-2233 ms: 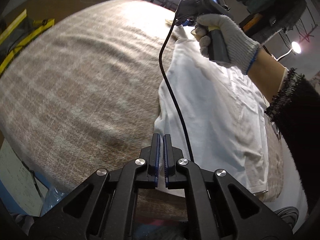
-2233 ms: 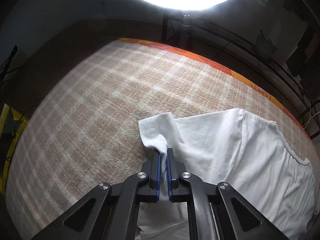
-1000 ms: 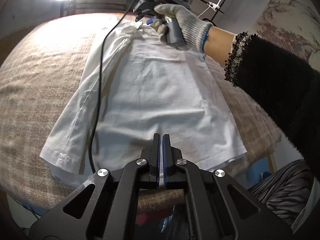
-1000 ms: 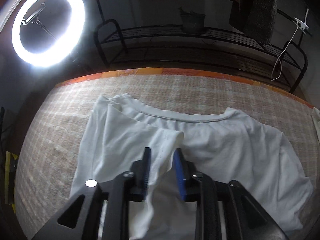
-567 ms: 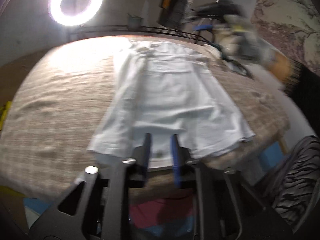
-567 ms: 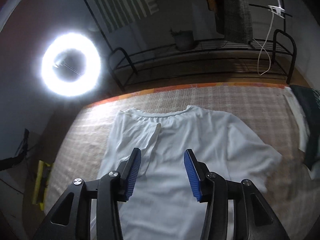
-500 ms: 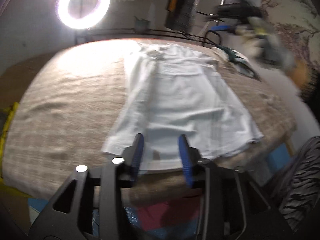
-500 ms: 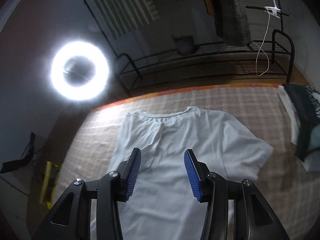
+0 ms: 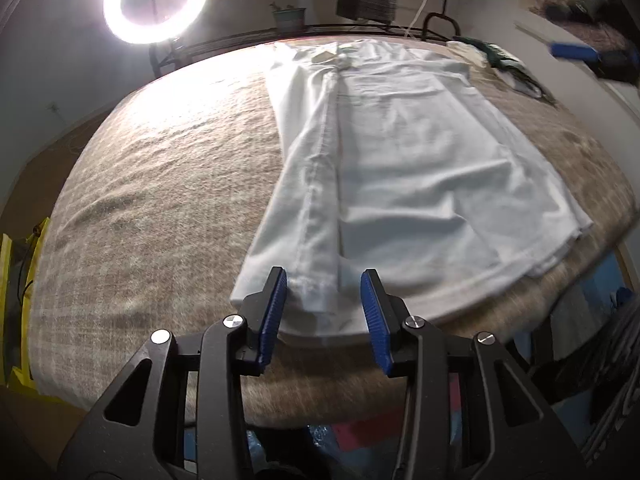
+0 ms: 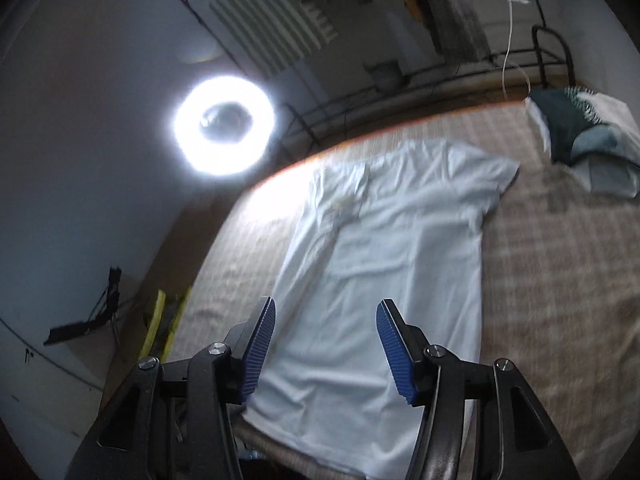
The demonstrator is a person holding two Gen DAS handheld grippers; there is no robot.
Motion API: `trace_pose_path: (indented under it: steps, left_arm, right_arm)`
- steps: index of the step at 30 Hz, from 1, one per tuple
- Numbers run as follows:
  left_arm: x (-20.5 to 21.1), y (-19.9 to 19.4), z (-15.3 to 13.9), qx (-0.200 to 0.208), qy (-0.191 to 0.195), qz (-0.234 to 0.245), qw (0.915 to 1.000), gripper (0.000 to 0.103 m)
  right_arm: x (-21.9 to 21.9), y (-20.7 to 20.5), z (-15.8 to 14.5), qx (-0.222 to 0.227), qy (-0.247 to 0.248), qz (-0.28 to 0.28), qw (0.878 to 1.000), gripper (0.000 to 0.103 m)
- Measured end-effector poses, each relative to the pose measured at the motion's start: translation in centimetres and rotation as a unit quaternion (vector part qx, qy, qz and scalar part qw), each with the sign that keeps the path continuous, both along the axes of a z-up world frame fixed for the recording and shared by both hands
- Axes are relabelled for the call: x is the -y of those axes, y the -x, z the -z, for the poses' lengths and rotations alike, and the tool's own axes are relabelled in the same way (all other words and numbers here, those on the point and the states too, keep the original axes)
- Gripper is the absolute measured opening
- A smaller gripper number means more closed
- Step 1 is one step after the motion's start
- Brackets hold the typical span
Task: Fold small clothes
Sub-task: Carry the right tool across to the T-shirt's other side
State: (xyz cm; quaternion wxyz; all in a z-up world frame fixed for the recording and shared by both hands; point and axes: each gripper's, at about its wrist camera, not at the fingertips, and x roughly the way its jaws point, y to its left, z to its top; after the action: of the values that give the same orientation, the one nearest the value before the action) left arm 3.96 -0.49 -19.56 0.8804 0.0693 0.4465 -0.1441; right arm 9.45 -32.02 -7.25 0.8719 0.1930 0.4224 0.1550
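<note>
On the plaid-covered desk (image 9: 160,184): white T-shirt (image 9: 400,168), flat, left side folded inward, hem toward 6 o'clock. Left gripper (image 9: 324,316) jaws apart above hem; right gripper (image 10: 326,354) jaws apart, holding nothing.

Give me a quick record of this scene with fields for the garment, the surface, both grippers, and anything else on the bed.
garment: white t-shirt, lying flat, left side folded inward, right sleeve still spread out
surface: beige plaid blanket
left gripper: open, at the shirt's hem, holding nothing
right gripper: open, above the shirt, holding nothing
other items: dark green and white cloth pile beyond the right sleeve
lighting: ring light behind the bed
</note>
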Motion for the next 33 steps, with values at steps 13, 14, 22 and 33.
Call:
trace_pose_path:
  steps: [13,14,22,33]
  left_arm:
    - [-1.1,-0.2,-1.7,-0.019,0.085,-0.011,0.9961,0.003]
    - [-0.9,0.1,-2.3,-0.019,0.103,-0.006,0.9945,0.003]
    - [5.6,1.2,-2.4,-0.036,0.126,0.08,0.9882,0.003]
    - [6.3,3.0,-2.3,-0.026,0.082,0.107,0.9905,0.006]
  right_arm:
    - [4.9,2.6,1.1,-0.014,-0.043,0.062,0.997,0.056]
    - [5.2,2.7,1.1,-0.014,-0.045,0.064,0.997,0.056]
    - [5.7,2.2,1.6,-0.021,-0.035,0.066,0.997,0.056]
    - [5.3,1.4,1.7,-0.015,0.01,0.056,0.998,0.056]
